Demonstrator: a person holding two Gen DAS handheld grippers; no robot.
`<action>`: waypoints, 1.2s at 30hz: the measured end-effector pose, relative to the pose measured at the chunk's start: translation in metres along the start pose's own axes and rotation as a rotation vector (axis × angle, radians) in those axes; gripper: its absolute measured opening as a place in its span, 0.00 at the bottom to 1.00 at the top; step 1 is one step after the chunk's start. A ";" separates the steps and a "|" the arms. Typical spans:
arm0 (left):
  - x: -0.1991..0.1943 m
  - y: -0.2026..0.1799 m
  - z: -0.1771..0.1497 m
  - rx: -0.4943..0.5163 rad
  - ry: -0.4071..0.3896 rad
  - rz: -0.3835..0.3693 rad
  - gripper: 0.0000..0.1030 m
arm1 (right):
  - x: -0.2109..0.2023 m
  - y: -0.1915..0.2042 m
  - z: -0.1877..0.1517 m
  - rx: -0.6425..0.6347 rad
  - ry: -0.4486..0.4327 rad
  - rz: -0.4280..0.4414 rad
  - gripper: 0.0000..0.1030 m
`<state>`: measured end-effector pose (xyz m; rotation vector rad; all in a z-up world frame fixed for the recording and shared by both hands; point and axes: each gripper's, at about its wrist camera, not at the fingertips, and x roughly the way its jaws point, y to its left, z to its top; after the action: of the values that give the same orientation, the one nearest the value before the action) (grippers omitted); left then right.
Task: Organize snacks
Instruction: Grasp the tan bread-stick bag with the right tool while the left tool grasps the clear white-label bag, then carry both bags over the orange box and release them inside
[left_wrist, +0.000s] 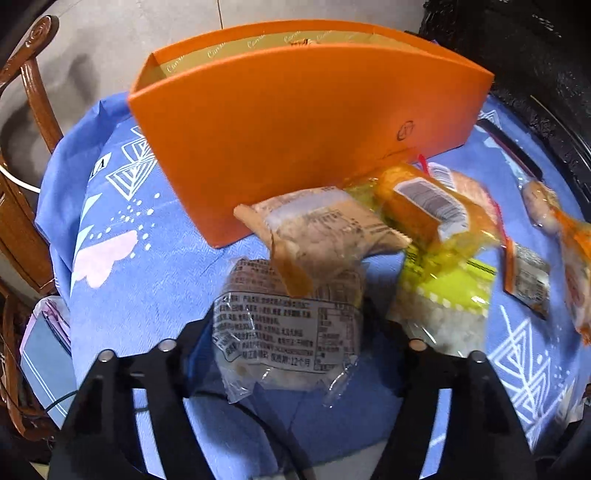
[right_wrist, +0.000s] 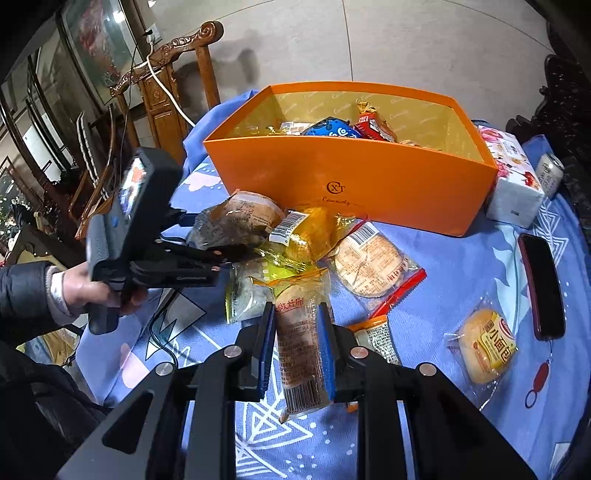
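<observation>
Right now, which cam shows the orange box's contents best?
Right wrist view: it looks down into the open orange box, showing a blue packet and a red packet inside. The left wrist view shows only its outer wall and gold inner lining.

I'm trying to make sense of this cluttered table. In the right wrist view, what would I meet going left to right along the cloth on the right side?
Round cake in a red-edged wrapper → small yellow bun packet → dark phone.
</observation>
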<state>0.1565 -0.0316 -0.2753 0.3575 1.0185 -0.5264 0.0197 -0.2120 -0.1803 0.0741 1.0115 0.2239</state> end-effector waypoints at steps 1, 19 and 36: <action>-0.004 0.000 -0.003 -0.003 -0.004 -0.007 0.64 | -0.001 -0.001 -0.001 0.005 -0.002 -0.003 0.22; -0.117 0.006 -0.008 -0.112 -0.148 -0.023 0.58 | -0.028 -0.004 0.005 0.016 -0.100 0.006 0.22; -0.180 0.002 0.166 -0.173 -0.346 0.072 0.58 | -0.081 -0.053 0.140 0.019 -0.421 0.012 0.22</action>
<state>0.1998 -0.0713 -0.0378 0.1409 0.7069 -0.4140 0.1051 -0.2753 -0.0467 0.1385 0.5946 0.1993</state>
